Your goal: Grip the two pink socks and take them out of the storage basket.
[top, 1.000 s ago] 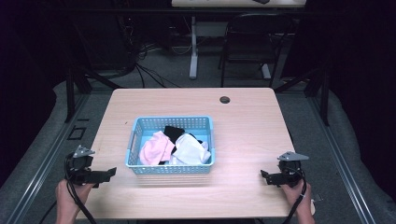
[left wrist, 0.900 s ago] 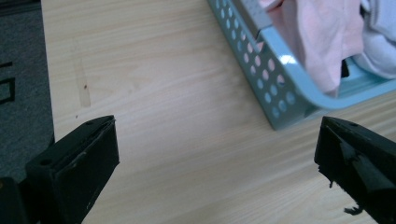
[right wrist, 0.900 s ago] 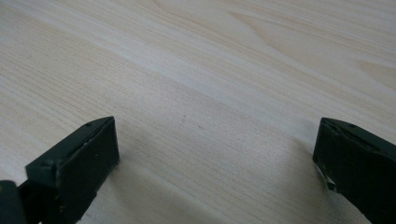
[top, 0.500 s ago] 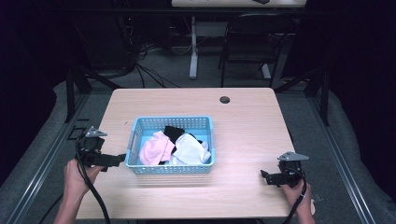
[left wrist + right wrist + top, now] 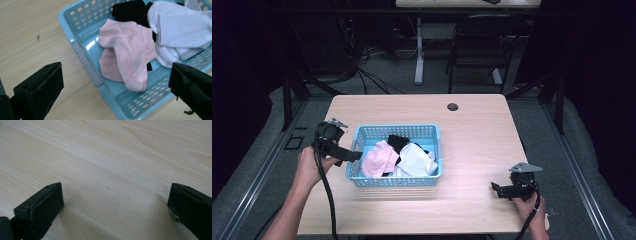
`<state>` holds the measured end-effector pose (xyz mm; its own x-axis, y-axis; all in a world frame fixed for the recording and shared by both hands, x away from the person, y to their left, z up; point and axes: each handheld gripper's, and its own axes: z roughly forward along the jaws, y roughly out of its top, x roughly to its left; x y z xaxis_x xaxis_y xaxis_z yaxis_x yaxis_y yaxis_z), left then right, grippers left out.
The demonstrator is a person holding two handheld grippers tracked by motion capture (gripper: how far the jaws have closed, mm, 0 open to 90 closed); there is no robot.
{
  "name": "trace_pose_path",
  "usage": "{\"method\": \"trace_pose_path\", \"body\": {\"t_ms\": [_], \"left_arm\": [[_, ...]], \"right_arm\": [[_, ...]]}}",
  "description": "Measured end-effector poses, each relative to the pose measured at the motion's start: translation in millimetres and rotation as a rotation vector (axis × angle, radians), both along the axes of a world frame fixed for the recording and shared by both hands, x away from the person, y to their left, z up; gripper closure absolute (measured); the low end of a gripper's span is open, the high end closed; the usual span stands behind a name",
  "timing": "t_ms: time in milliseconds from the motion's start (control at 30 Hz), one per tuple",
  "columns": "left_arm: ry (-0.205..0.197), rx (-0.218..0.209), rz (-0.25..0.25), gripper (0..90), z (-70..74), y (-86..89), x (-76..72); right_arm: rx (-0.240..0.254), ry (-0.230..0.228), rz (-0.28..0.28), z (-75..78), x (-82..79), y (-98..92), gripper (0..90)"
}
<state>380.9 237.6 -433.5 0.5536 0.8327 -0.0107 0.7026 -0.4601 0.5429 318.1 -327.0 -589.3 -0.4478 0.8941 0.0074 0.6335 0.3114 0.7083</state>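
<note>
Socks lie heaped in a light blue basket (image 5: 398, 178) that sits a little left of the middle of the pale wooden table (image 5: 472, 130): a pink sock (image 5: 379, 159) at the basket's left end, a white sock (image 5: 417, 161) just beside it to the right, and a black sock (image 5: 398, 142) behind them, toward the far wall of the basket. In the left gripper view the pink sock (image 5: 127, 53) is folded over on itself, the ribbed white sock (image 5: 182, 31) lies against it, and the black sock (image 5: 128, 11) lies partly under both. The left gripper (image 5: 353, 156) hangs just above the basket's left rim (pointing in toward the pink sock), held in the person's left hand (image 5: 309, 165); its jaws stand wide apart with nothing between them, and in its own view they frame the near corner of the basket (image 5: 85, 62) and the pink sock. The right gripper (image 5: 498, 189) sits low at the table's near right corner, well apart from the basket, in the person's right hand (image 5: 529, 207); its jaws too are spread wide and hold nothing, with bare wood grain (image 5: 112, 170) between them. A small dark round hole (image 5: 453, 106) shows near the table's far edge.
</note>
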Motion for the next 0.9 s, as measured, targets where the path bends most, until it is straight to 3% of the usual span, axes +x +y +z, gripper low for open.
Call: {"method": "trace_pose_path", "body": {"t_ms": [300,467,633,733,900], "left_arm": [[0.076,0.043,-0.065,0.0,-12.1,-33.0,22.8],[0.127,0.077,-0.091,0.0,-26.4,-51.4,35.6],[0.159,0.099,-0.097,0.0,-36.0,-59.3,41.8],[0.208,0.126,-0.110,0.0,-46.4,-63.6,47.2],[0.241,0.129,-0.113,0.1,-55.3,-65.1,52.6]], "right_arm": [[0.000,0.000,0.000,0.0,0.0,0.0,0.0],[-0.003,0.000,0.001,0.0,0.1,-0.2,0.0],[-0.002,-0.001,0.000,0.0,0.1,-0.1,0.0],[-0.007,0.002,0.005,0.4,0.2,-0.6,0.0],[-0.004,0.000,0.002,0.1,0.1,-0.3,0.0]]}}
